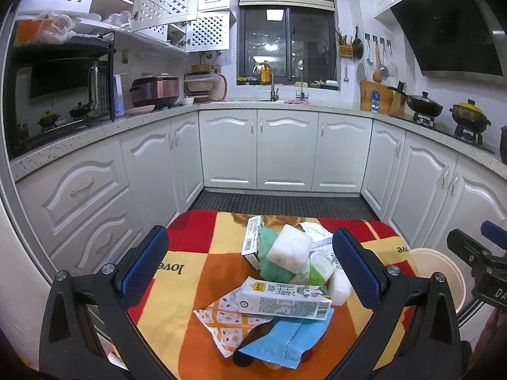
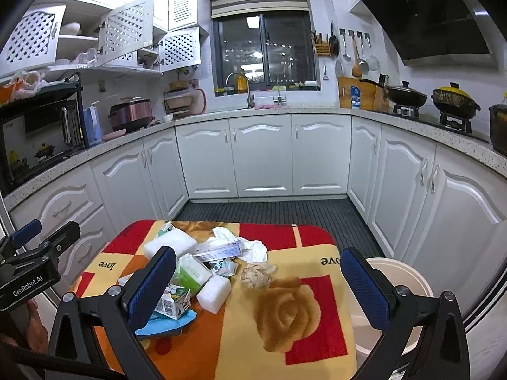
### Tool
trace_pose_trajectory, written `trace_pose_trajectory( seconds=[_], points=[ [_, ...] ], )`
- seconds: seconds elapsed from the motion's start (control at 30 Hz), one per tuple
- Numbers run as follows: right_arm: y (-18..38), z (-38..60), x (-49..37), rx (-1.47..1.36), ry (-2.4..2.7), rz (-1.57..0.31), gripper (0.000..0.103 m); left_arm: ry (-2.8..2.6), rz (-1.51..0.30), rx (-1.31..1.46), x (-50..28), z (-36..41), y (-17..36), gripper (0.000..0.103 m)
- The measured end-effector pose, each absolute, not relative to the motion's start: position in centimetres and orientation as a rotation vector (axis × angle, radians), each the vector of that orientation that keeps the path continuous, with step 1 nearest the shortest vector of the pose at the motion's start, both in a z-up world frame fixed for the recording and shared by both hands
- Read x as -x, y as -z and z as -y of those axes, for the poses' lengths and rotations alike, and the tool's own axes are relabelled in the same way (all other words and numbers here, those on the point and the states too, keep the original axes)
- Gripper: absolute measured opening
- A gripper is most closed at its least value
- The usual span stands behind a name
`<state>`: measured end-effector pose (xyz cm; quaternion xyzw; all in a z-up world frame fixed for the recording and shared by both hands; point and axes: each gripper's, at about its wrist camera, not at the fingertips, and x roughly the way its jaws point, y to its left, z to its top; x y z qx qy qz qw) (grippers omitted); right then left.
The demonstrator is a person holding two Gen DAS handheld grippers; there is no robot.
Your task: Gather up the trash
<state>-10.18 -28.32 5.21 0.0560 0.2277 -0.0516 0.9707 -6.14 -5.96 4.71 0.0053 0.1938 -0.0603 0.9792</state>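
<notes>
A pile of trash lies on a table under a red, orange and yellow cloth (image 1: 196, 272). In the left wrist view it holds a milk carton (image 1: 285, 302), a white foam block (image 1: 290, 248), a blue wrapper (image 1: 285, 340), a patterned wrapper (image 1: 225, 316) and a second carton (image 1: 252, 240). My left gripper (image 1: 250, 272) is open and empty above the pile. In the right wrist view my right gripper (image 2: 258, 288) is open and empty above the cloth (image 2: 317, 272); a crumpled brown paper (image 2: 255, 275), white tissue (image 2: 250, 247) and a foam block (image 2: 214, 293) lie ahead.
A cream bin (image 2: 408, 281) stands on the floor at the table's right side; it also shows in the left wrist view (image 1: 440, 269). White kitchen cabinets (image 2: 263, 158) ring the room. A dark ribbed floor mat (image 2: 272, 212) lies beyond the table.
</notes>
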Motion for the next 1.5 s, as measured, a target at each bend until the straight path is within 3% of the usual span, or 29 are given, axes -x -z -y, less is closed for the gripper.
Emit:
trace_pose_trajectory(
  seconds=[1.5],
  points=[
    [-7.0,28.3,10.8,-0.096,0.124,-0.39,0.103,0.143,-0.356,0.018,6.5,5.5,-5.1,0.103]
  ],
)
